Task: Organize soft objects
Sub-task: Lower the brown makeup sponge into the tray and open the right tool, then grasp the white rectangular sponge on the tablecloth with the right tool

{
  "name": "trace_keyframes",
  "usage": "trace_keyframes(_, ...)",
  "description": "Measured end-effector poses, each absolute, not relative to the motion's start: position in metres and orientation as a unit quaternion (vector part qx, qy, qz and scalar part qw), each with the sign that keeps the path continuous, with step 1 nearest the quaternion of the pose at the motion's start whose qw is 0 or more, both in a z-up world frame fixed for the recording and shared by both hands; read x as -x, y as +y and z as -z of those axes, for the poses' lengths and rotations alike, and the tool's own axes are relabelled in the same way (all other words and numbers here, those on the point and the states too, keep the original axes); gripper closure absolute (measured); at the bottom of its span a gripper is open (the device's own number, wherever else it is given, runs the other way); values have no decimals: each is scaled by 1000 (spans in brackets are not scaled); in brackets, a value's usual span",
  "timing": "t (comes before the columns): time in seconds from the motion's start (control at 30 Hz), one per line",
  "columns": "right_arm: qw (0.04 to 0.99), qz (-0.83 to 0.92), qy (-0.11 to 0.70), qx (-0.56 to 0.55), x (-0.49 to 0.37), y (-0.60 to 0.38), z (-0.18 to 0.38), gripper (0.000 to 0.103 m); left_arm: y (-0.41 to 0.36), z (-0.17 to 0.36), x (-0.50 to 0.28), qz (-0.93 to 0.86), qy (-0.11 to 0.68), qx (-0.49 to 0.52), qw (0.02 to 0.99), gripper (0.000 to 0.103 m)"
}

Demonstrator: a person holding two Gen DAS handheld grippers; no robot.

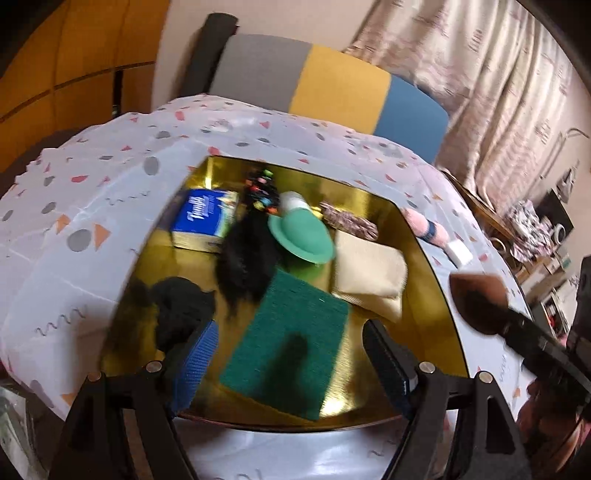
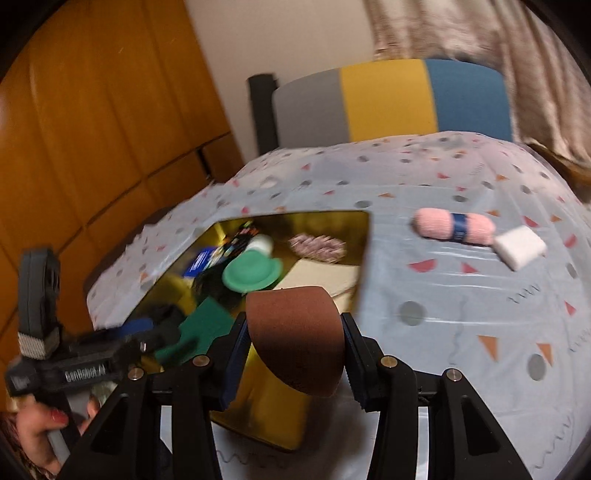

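— Behind everything, hung a pale patterned curtain (image 2: 480, 33), with orange wooden panelling (image 2: 92, 129) on the other side and a chair back striped grey, yellow and blue (image 2: 391, 99) against the table.

— And on the table?

— Spread with a white plastic cloth printed with grey dots and orange triangles (image 2: 461, 314). Bore a shiny gold rectangular tray (image 1: 417, 295), already crowded.

— Crowded with what?

— Dark green rough scouring pad (image 1: 288, 339) nearest, folded beige cloth (image 1: 369, 273) beside it, black fluffy hairpiece (image 1: 247, 266), blue tissue packet (image 1: 203, 218), mint green round hat-shaped sponge (image 1: 301, 236), black woolly bundle (image 1: 177, 310).

— Anything outside the tray?

— Pink yarn skein with a blue band (image 2: 454, 225) on the cloth, touching or just beside a small white foam block (image 2: 521, 245); could not tell which.

— And the tools?

— Left gripper (image 1: 288, 365) held over the near end of the tray, jaws apart, nothing between them. Right gripper (image 2: 293, 350) clamped on a brown teardrop makeup sponge (image 2: 295, 336), carried in the air at the tray's near corner, clear of the cloth.
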State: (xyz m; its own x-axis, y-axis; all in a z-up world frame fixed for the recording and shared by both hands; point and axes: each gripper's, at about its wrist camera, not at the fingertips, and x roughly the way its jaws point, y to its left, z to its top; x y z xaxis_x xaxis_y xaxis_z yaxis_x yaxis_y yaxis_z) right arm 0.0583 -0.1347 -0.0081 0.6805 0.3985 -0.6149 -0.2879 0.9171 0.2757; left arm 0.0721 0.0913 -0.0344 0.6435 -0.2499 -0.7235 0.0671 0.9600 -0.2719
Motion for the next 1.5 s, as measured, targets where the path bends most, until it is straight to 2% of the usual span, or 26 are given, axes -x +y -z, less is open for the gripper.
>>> trace_keyframes(0.43, 897, -202, 392, 2, -66, -76, 33, 52, 110, 30, -73, 68, 404, 133, 902, 22)
trace_keyframes(0.47, 896, -202, 396, 4, -67, -74, 35, 49, 108, 30, -72, 68, 405, 132, 902, 22)
trace_keyframes(0.6, 902, -195, 386, 3, -64, -74, 32, 28, 106, 30, -72, 70, 404, 129, 903, 22)
trace_keyframes(0.8, 920, -166, 353, -26, -56, -97, 18, 18, 104, 31, -71, 70, 407, 128, 902, 22)
trace_keyframes(1.03, 925, -101, 355, -88, -59, -146, 18, 15, 95, 31, -68, 95, 405, 119, 901, 22)
trace_keyframes(1.5, 900, 36, 417, -126, -62, -255, 64, 14, 52, 28, -54, 172, 399, 81, 897, 22)
